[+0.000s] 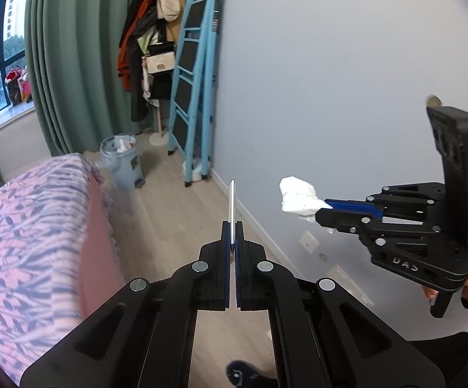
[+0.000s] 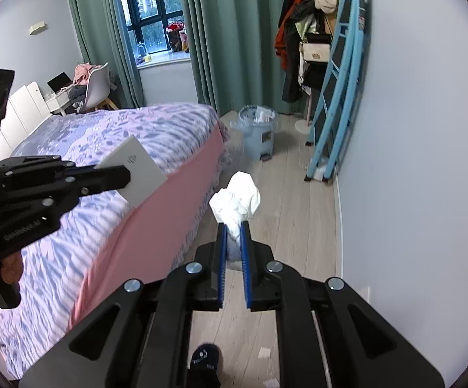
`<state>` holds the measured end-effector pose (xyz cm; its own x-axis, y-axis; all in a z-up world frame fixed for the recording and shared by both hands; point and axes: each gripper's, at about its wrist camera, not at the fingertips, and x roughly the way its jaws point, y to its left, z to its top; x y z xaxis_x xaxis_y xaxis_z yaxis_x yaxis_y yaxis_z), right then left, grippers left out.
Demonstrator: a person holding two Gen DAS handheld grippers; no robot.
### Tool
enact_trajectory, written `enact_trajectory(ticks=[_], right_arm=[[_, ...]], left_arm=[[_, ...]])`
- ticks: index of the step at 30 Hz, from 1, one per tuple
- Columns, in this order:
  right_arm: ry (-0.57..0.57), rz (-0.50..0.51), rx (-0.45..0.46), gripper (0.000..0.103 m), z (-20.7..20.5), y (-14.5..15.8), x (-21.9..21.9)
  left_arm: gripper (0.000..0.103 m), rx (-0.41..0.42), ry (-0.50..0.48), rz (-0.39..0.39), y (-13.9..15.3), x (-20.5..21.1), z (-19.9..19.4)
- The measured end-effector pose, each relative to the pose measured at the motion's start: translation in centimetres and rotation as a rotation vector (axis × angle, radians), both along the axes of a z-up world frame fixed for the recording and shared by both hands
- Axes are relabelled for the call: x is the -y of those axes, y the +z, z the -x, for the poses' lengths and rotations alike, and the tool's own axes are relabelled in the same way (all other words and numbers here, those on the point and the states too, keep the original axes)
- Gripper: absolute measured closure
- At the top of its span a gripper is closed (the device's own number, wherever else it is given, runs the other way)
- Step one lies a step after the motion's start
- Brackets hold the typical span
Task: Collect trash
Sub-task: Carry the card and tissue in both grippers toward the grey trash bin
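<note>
**Both grippers loaded, bin not yet reached**

The crumpled white tissue (image 2: 235, 205) is pinched between the blue pads of the right gripper (image 2: 234, 229), most of the wad bulging out past the fingertips. The flat white card (image 2: 135, 169) sits edge-on in the left gripper (image 1: 233, 231), whose jaws are closed tight on it, the card sticking out forward. Both pieces are carried in the air over the aisle between the bed (image 2: 111, 148) and the wall.

The pale blue trash bin (image 2: 258, 131) stands on the wooden floor (image 2: 285, 200) by the foot of the bed, near the green curtain (image 2: 224, 48) and the blue stepladder (image 2: 337, 97). It has a liner and already holds some white rubbish. It is well apart from both grippers.

Judging by this, pickup is done for these two pieces; carrying them to the bin and letting go is left. A few small white scraps (image 2: 264, 353) lie on the floor near the camera and may need collecting too.
</note>
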<state>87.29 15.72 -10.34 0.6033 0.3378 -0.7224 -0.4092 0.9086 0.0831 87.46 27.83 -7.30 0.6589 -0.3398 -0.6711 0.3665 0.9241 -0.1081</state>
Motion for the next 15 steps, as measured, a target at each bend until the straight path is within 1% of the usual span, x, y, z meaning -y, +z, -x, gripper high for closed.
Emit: enact_trajectory(ticks=[3, 7, 13, 15], right_arm=[[0.008, 0.008, 0.021, 0.092, -2.8, 1.1, -1.7], [0.019, 0.022, 0.033, 0.093, -6.6, 1.7, -3.6], [0.034, 0.035, 0.024, 0.092, -13.2, 0.8, -5.6], [0.035, 0.032, 0.015, 0.092, -16.3, 0.0, -6.0]], left_arm=[[0.102, 0.005, 0.021, 0.003, 0.4, -2.2, -2.9], [0.102, 0.0, 0.069, -0.004, 0.4, -5.0, -7.2], [0.102, -0.013, 0.128, 0.01, -0.6, -8.4, -13.5], [0.102, -0.019, 0.144, 0.013, -1.1, -9.1, -15.7]])
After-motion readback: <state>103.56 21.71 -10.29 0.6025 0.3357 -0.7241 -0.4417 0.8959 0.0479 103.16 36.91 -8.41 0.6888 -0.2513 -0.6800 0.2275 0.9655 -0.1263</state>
